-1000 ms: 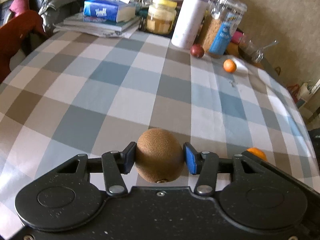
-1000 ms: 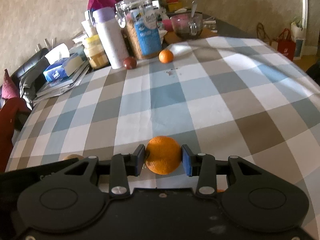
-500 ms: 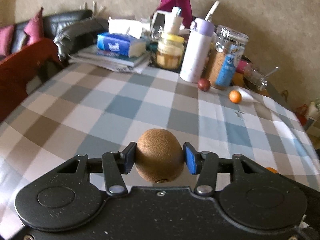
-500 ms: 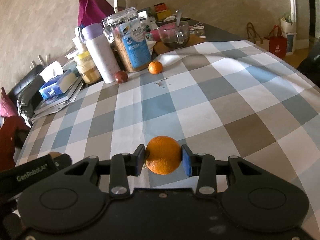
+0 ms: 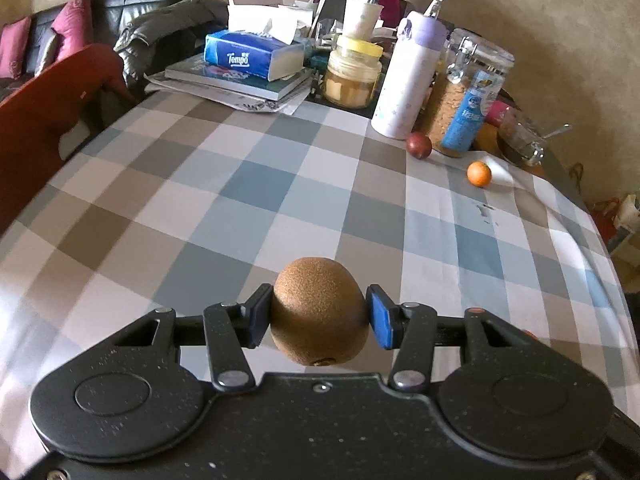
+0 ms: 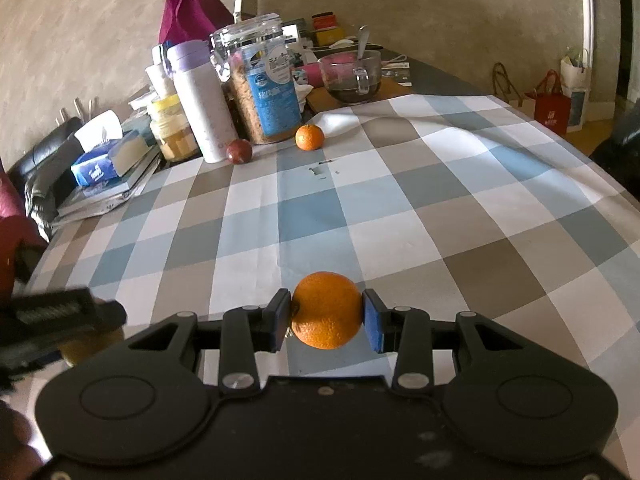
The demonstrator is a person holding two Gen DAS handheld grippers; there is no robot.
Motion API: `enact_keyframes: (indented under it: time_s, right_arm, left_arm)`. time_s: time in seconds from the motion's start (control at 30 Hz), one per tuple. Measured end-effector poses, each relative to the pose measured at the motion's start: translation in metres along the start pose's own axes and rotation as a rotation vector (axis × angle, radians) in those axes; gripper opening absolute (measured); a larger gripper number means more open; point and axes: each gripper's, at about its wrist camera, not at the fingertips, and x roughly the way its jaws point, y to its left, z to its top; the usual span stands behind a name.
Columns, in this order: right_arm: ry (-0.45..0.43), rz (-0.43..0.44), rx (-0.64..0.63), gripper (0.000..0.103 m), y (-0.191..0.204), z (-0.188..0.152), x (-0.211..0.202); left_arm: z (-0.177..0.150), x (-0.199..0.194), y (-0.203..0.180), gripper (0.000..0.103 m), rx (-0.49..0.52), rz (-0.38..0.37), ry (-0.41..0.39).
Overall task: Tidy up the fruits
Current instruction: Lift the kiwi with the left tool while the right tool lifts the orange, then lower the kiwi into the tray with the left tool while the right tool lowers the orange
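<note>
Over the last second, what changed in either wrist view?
The left gripper has lifted and tipped up with the kiwi: the far clutter now sits lower in its view and the sofa shows. The right gripper barely moved. Both grips are unchanged, the right on the orange. The small orange and dark red fruit lie where they were.

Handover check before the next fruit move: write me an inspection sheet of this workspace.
Surface: checked tablecloth, near part bare.
Job's things: kiwi and large orange held; small orange and dark red fruit by the jars.
Clutter: tissue box, white bottle, cereal jar, glass bowl.
Grippers: left gripper grips kiwi; right gripper grips large orange.
Cables: nothing seen.
Surroundings: sofa, shopping bags.
</note>
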Motion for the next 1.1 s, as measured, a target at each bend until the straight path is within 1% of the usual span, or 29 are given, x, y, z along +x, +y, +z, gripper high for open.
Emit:
enact_keyframes:
  time_s: [0.07, 0.17, 0.3, 0.37, 0.53, 0.63, 0.83, 0.93, 1.1]
  right_arm:
    - [0.006, 0.009, -0.006, 0.041, 0.001, 0.0, 0.0]
    - [0.013, 0.017, -0.006, 0.041, 0.0, 0.001, 0.0]
    - [0.036, 0.023, 0.008, 0.041, 0.0, 0.006, -0.002]
    - [0.053, 0.045, 0.015, 0.041, 0.001, 0.009, -0.007]
    - [0.091, 0.134, 0.008, 0.041, 0.0, 0.014, -0.034]
    - [0.102, 0.168, -0.013, 0.041, -0.002, 0.012, -0.056]
    - [0.086, 0.196, -0.045, 0.041, -0.017, -0.004, -0.103]
    - [0.082, 0.204, -0.049, 0.041, -0.028, -0.019, -0.123]
    - [0.107, 0.202, -0.033, 0.041, -0.048, -0.048, -0.144]
  left_arm:
    - [0.0, -0.015, 0.003, 0.056, 0.018, -0.015, 0.016]
    - [-0.002, -0.036, 0.009, 0.056, 0.039, -0.058, 0.052]
    - [-0.009, -0.058, 0.013, 0.056, 0.096, -0.079, 0.102]
    - [-0.015, -0.069, 0.016, 0.056, 0.12, -0.096, 0.12]
    - [-0.03, -0.084, 0.024, 0.056, 0.154, -0.151, 0.179]
    - [-0.044, -0.092, 0.029, 0.056, 0.177, -0.157, 0.193]
    - [-0.07, -0.108, 0.043, 0.056, 0.193, -0.174, 0.186]
    - [-0.082, -0.114, 0.048, 0.056, 0.211, -0.173, 0.188]
    - [-0.1, -0.125, 0.058, 0.056, 0.218, -0.195, 0.207]
